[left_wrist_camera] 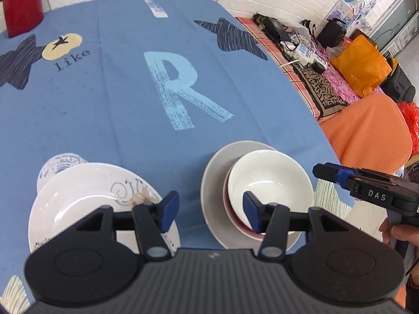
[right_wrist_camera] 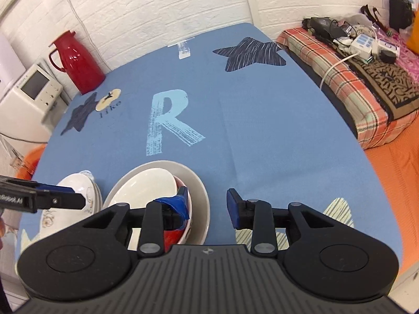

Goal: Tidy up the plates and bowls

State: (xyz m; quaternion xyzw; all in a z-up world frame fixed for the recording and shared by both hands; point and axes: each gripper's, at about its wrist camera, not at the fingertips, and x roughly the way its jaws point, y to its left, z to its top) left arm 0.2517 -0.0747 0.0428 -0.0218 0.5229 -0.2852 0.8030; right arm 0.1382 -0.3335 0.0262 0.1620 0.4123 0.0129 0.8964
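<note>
White bowl (left_wrist_camera: 269,180) sits nested in a red bowl (right_wrist_camera: 174,235) on the grey plate (left_wrist_camera: 212,183), near edge of the table (left_wrist_camera: 131,104); patterned plate (left_wrist_camera: 86,201) lies just left. Left gripper (left_wrist_camera: 210,213) fingers spread, empty, between both stacks. Right gripper (right_wrist_camera: 209,206) fingers apart, empty, right of the bowls. Judgement: next grasp should take a rim squarely, lifting level to avoid tipping the nest.

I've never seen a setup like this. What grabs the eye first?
A big pale letter R printed mid blue tablecloth. Near the front edge, a white bowl sits nested in a red bowl on a grey plate; a red jug stands at the far left corner.
</note>
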